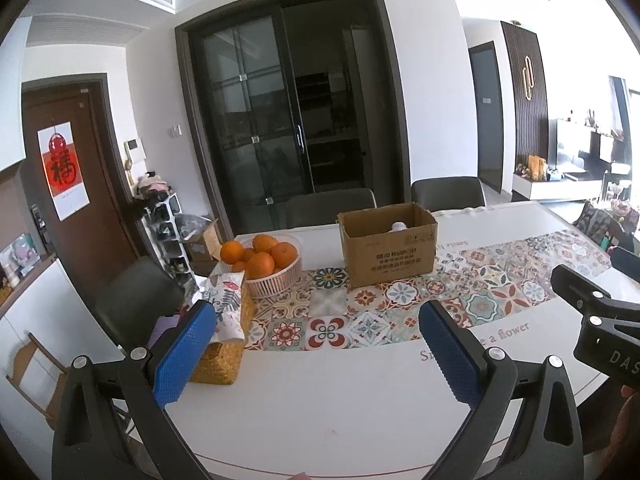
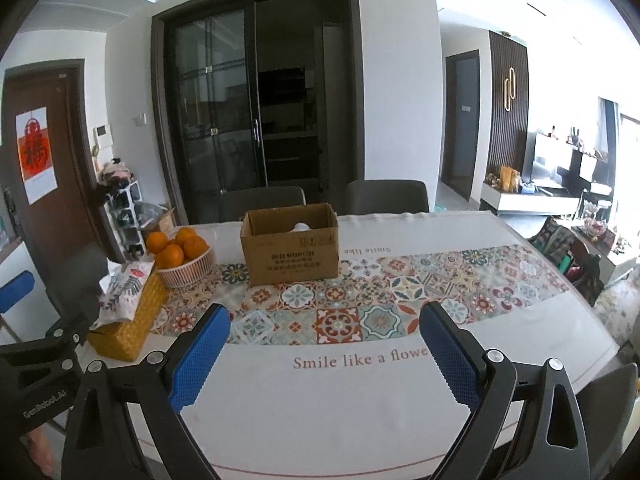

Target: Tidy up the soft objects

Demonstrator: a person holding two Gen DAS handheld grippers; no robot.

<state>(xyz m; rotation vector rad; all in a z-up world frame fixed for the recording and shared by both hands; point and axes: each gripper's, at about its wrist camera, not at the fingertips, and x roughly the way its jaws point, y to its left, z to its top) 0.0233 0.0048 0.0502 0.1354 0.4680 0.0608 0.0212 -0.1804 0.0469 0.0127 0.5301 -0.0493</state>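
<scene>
Brown cardboard box (image 2: 291, 243), flaps open, upright

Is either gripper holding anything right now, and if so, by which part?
Nothing is held. The left gripper and right gripper are both open above the table, with only bare tabletop between their fingers.

Right gripper (image 2: 324, 356) fingers apart, cardboard box (image 2: 291, 245) on table (image 2: 320, 408), oranges (image 2: 176, 246) beside
</scene>
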